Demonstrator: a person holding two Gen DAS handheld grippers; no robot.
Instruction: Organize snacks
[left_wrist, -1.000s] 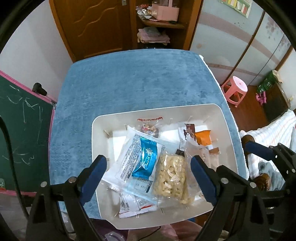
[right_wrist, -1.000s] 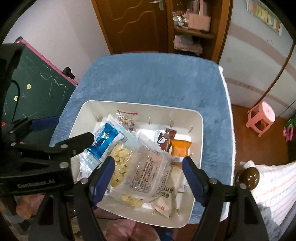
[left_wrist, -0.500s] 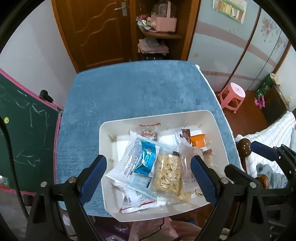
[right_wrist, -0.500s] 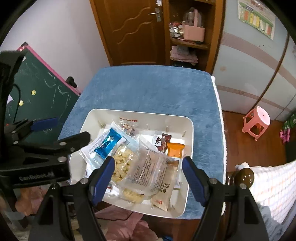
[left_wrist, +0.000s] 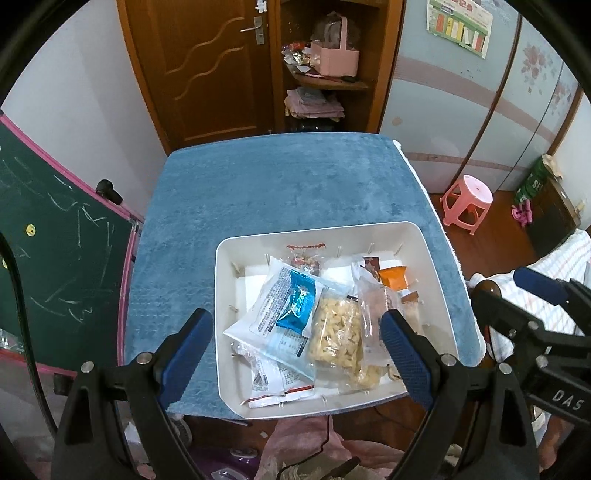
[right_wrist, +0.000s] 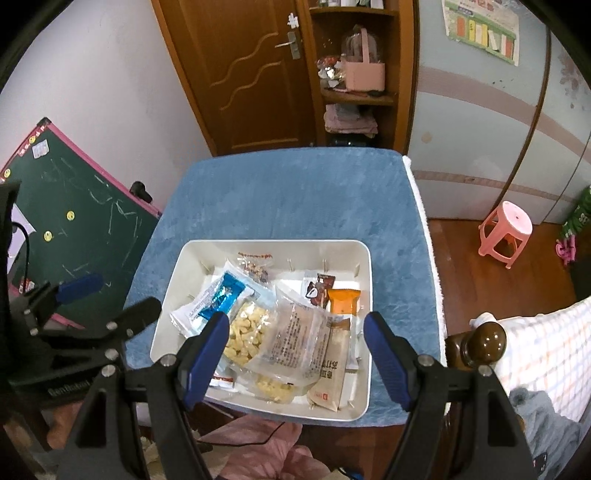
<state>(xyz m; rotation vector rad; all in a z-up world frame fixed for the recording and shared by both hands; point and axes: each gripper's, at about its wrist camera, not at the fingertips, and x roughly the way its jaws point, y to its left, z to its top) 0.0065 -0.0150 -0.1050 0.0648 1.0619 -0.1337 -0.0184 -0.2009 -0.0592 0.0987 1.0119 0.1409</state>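
We judge the sorting close to done: every snack we can see lies inside the white bin (left_wrist: 439, 280), which sits at the 6 o'clock edge of the blue tabletop (left_wrist: 280, 184), and the cloth around it shows no loose packet. Our left gripper (left_wrist: 295, 343) and right gripper (right_wrist: 295, 343) both hover above the bin with fingers spread wide, holding nothing. In the pile, the blue packet (left_wrist: 297, 301) lies at 9 o'clock of the yellow puff bag (left_wrist: 338, 332), and the orange packet (right_wrist: 343, 301) sits toward 1 o'clock. What may remain is tidying, since the packets overlap loosely. The lower packets are partly covered, the printing is unreadable, and the tabletop's near edge is cut off.
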